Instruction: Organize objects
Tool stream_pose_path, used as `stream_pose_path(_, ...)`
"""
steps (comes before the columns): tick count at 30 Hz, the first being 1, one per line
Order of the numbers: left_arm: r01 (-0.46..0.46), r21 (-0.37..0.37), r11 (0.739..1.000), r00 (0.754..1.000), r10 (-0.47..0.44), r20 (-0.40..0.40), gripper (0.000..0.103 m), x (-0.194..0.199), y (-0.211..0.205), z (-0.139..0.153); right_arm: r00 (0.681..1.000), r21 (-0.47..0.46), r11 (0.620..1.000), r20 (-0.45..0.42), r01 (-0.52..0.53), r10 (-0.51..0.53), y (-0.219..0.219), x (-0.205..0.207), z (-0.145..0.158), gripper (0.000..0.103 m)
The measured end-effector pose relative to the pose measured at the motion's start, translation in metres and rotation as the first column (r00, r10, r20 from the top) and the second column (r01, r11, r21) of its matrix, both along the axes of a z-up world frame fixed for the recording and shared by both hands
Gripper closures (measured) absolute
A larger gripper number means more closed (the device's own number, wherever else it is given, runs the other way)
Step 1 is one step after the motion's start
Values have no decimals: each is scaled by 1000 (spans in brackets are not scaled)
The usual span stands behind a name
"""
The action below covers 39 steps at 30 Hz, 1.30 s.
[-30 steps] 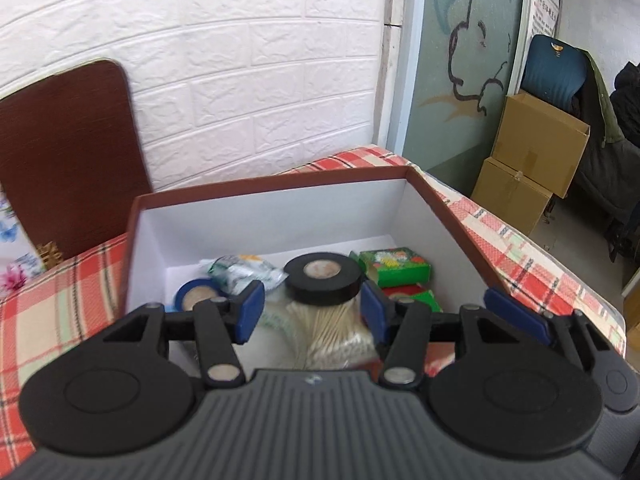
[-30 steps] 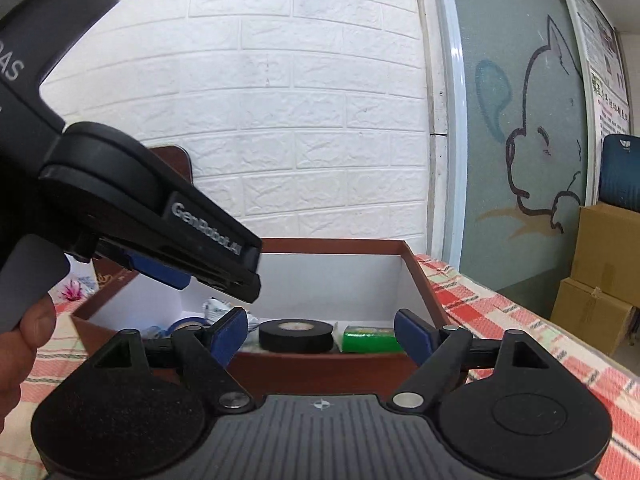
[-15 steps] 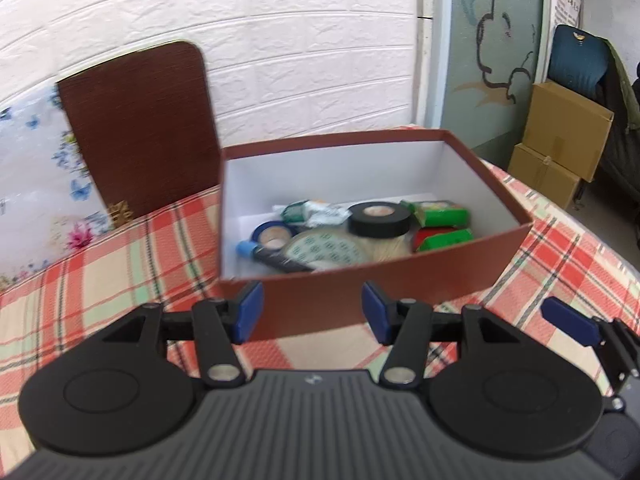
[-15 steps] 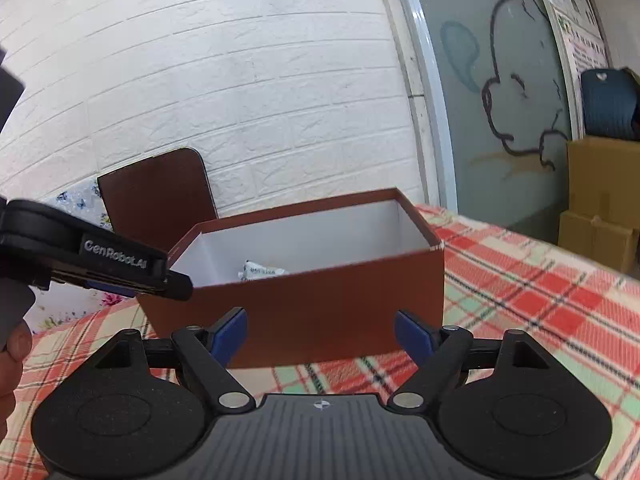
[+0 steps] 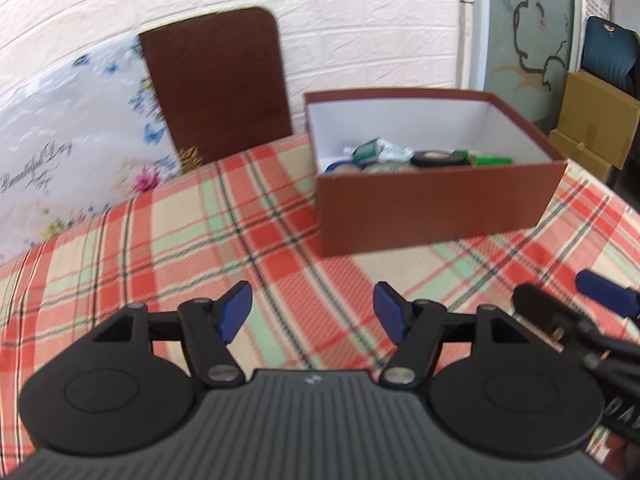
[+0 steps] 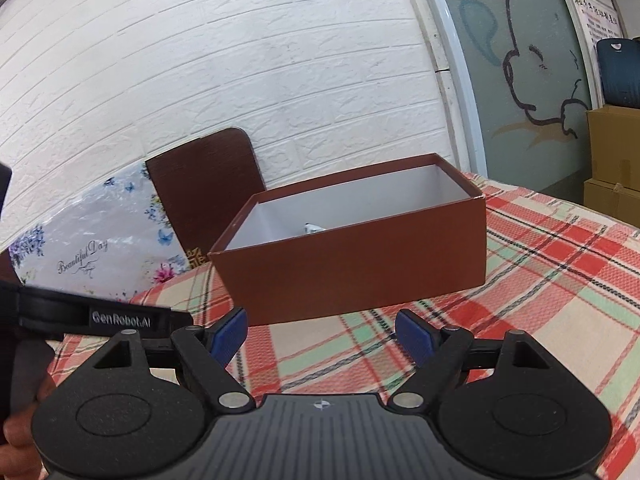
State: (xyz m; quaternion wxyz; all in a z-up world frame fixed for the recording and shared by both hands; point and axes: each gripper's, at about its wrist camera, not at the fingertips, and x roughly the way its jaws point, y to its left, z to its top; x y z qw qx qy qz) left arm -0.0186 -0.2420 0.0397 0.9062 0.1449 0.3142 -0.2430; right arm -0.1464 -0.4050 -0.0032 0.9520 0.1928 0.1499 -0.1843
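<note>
A brown box (image 5: 436,204) with a white inside stands on the plaid tablecloth (image 5: 200,240). In it lie a black tape roll (image 5: 436,158), a blue tape roll (image 5: 340,167), a crumpled packet (image 5: 380,151) and green packs (image 5: 490,159). My left gripper (image 5: 312,314) hovers over the cloth in front of the box, its jaws opening with nothing between them. My right gripper (image 6: 320,336) is open and empty, also short of the box (image 6: 360,268); its blue pad (image 5: 604,286) shows at the right of the left wrist view.
The brown lid (image 5: 218,88) leans against the white brick wall behind the table. A floral sheet (image 5: 76,152) stands to its left. Cardboard boxes (image 5: 596,120) and a dark chair (image 5: 608,56) are beyond the table's right edge. A hand (image 6: 16,432) holds the left gripper's handle.
Both grippers have drawn back from the box, which now sits farther off. The left gripper's jaws have spread wider. The box's contents stay in place.
</note>
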Motion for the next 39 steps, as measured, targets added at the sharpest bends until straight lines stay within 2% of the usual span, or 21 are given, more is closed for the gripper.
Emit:
stream_pose_path(6, -52, -5, 999, 999, 52, 8, 23, -10, 26, -7, 999, 34, 999, 27, 20, -21, 18, -10, 5, 21)
stream_pose_path(12, -85, 2, 996, 996, 85, 7, 14, -22, 50, -19, 1000, 45, 999, -5, 10, -10, 40, -12, -7, 19)
stream_pose_path(18, -129, 16, 991, 990, 130, -53, 13, -25, 75, -38, 999, 33, 999, -43, 5, -3, 59, -10, -14, 10)
stream_pose_path(21, -149, 27, 989, 987, 150, -55, 4, -28, 85, -44, 998, 39, 999, -57, 16, -14, 62, -10, -17, 4)
stream_pose_path(25, -174, 31, 984, 982, 176, -74, 0, -27, 94, -49, 997, 53, 998, -82, 14, -9, 62, -7, -20, 4)
stream_pose_path(32, -194, 45, 980, 978, 197, -65, 0, -26, 99, -48, 996, 13, 1000, -84, -4, 5, 68, -5, -21, 3)
stream_pose_path(39, -263, 8, 965, 965, 263, 15, 0, -31, 113, -29, 993, 8, 999, -109, -38, 39, 73, 2, -27, 3)
